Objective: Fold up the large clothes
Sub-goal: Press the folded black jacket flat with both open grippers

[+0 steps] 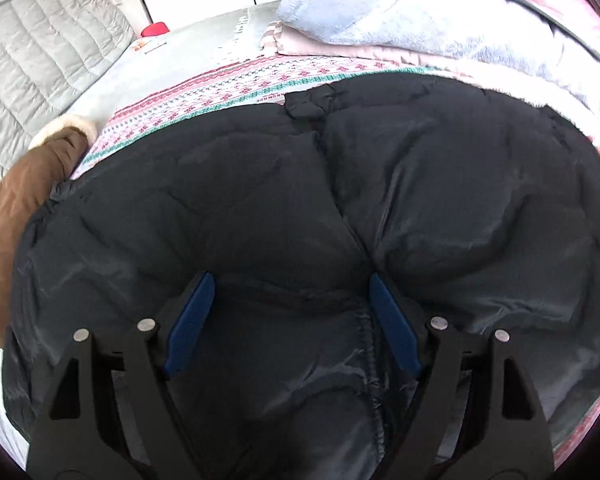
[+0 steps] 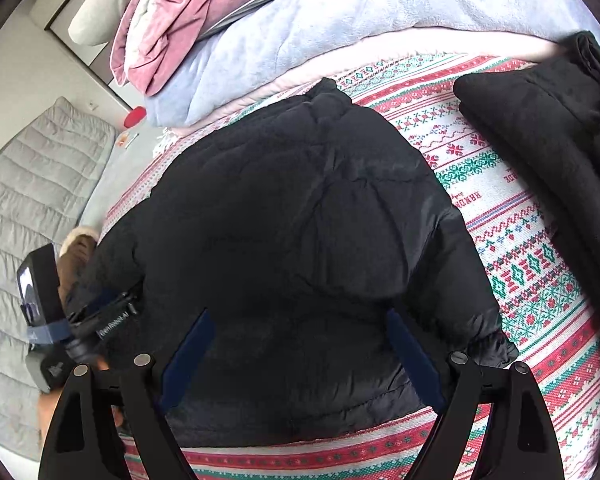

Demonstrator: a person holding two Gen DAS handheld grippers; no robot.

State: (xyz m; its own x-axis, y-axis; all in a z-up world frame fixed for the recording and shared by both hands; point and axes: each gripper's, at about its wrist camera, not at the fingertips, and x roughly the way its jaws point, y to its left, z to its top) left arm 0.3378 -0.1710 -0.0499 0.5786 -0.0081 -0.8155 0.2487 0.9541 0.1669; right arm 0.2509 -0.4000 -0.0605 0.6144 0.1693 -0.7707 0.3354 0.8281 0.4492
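Note:
A black puffer jacket (image 1: pixel 284 208) lies folded on a red, green and white patterned blanket (image 1: pixel 228 84); it also shows in the right wrist view (image 2: pixel 308 232). My left gripper (image 1: pixel 290 284) is open, its blue pads (image 1: pixel 190 324) spread just above the jacket near its zip. My right gripper (image 2: pixel 296 320) is open, hovering over the jacket's near part, holding nothing. The left gripper's body (image 2: pixel 48 320) shows at the jacket's left edge in the right wrist view.
A brown garment with a fleece cuff (image 1: pixel 24 184) lies left of the jacket. A stack of blue and pink blankets (image 2: pixel 284 40) sits behind. Another black garment (image 2: pixel 540 112) lies at the right. A grey quilted mat (image 1: pixel 40 64) is on the left.

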